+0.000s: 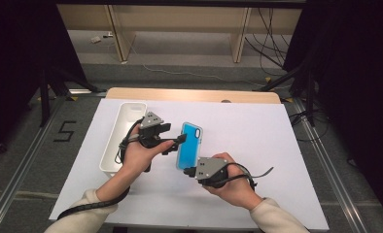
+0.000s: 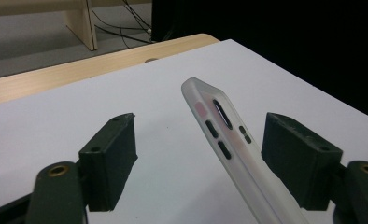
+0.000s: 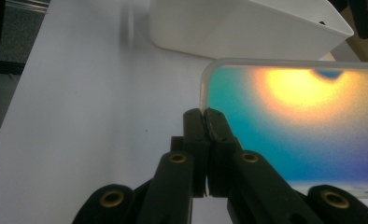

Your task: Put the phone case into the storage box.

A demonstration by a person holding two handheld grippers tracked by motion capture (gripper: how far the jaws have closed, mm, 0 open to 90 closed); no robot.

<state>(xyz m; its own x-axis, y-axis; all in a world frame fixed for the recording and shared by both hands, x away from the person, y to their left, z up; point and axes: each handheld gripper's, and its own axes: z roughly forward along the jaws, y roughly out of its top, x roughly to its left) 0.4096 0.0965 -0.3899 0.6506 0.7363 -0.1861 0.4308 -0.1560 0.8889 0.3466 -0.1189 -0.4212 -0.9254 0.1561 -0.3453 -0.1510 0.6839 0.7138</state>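
Observation:
A blue phone case (image 1: 188, 143) with a frosted clear rim is held up above the white table sheet (image 1: 257, 131). My right gripper (image 1: 187, 171) is shut on its near edge; in the right gripper view the two jaws (image 3: 204, 114) pinch the rim at a corner of the case (image 3: 289, 121). My left gripper (image 1: 172, 135) comes in from the left at the case's side. Its jaws (image 2: 198, 140) stand apart, with the case's frosted edge (image 2: 229, 144) and button cutouts between them, close to the right-hand jaw and well clear of the other.
A long white bin (image 1: 113, 141) lies on the sheet left of the left hand and also shows at the top of the right gripper view (image 3: 247, 28). The table's wooden far edge (image 1: 194, 94) runs behind. Bare sheet lies to the right.

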